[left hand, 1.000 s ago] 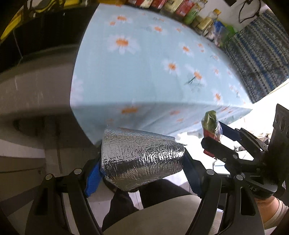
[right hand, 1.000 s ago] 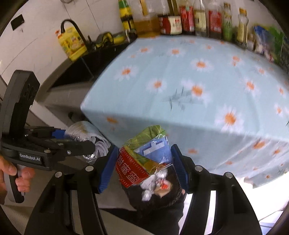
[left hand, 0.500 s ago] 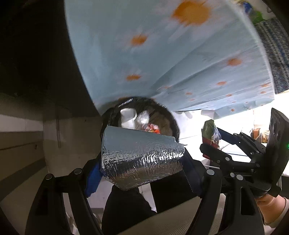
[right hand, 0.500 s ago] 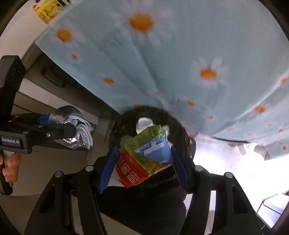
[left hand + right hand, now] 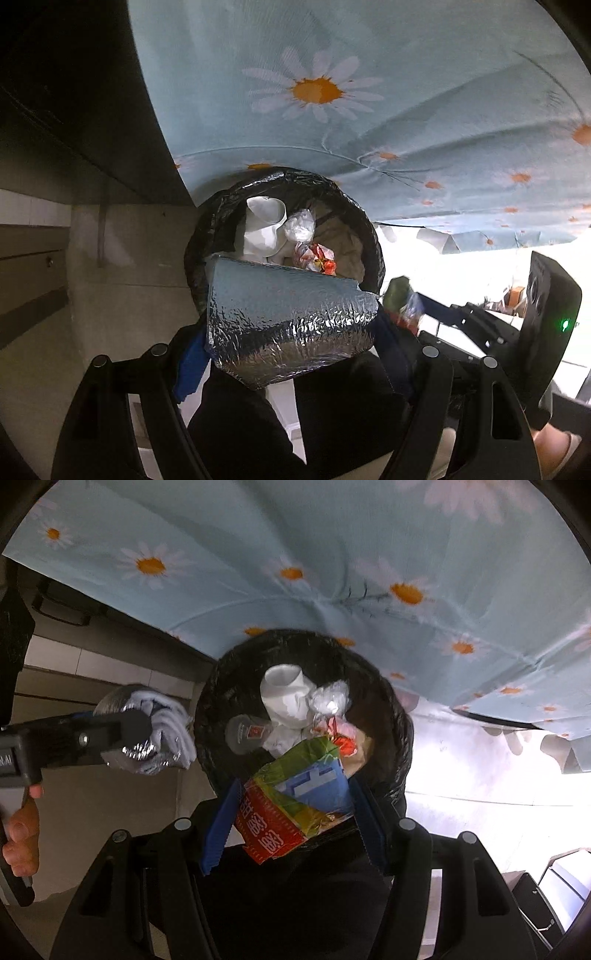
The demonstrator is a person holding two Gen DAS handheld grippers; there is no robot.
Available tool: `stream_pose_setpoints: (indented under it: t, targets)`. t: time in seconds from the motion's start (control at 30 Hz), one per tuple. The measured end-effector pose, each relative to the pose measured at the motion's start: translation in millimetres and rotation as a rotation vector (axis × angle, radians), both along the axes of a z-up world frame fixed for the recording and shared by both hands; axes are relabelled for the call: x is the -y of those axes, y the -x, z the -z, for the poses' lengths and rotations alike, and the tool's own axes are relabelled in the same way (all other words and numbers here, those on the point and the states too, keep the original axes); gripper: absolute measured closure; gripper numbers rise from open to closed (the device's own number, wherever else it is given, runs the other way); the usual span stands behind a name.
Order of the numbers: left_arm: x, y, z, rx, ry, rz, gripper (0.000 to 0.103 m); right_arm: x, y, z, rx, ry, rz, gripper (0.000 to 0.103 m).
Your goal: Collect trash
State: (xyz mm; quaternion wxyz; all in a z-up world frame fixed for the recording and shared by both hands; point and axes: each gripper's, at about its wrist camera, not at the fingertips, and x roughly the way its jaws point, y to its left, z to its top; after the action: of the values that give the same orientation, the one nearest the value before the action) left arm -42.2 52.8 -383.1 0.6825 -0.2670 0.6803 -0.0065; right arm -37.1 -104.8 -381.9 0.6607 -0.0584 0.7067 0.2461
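Now both grippers have dropped over the bin (image 5: 400, 716), jaws clenched on the foil pouch (image 5: 291, 325) and snack wrapper (image 5: 295, 805).

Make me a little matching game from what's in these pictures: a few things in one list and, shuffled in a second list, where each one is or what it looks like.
Things:
1. silver foil bag
2. red and green snack packet
3. white paper cup
4. daisy-print cloth

Places:
A. lying inside the black-lined bin
B. hanging down behind the bin
C. clamped in the right hand-held gripper
D. clamped in the left hand-held gripper

Pairs: 1-D, 2-C, 3-A, 4-B
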Motion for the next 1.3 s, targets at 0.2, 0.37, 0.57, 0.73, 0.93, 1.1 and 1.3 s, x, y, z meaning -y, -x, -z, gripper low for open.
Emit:
stream_pose_setpoints:
  t: [0.2, 0.37, 0.57, 0.73, 0.93, 1.1, 1.3]
  targets:
    - [0, -8, 6, -0.01, 0.0, -0.031, 0.025, -3, 2, 6, -0.015, -0.017, -0.017, 0.041]
    - [4, -11, 6, -0.012, 0.006, -0.021, 0.02, -1, 1, 2, -0.009, -0.035, -0.004, 0.021]
    - [2, -12, 6, -0.024, 0.001, -0.035, 0.018, 5, -5, -4, 0.001, -0.046, 0.016, 0.021]
    - [3, -11, 1, -0.015, -0.007, -0.029, 0.018, 6, -4, -14, 0.018, -0.048, 0.021, 0.021]
    - [2, -7, -12, 0.014, -0.002, -0.028, 0.018, 5, 1, -33, 0.049, -0.047, 0.022, 0.021]
    - [1, -1, -36, 0.059, -0.018, 0.004, 0.018, 5, 6, -55, 0.094, -0.047, 0.035, 0.021]
    - [0, 5, -74, 0.126, -0.039, 0.048, 0.018, 9, 6, -102, 0.18, -0.061, 0.056, 0.021]
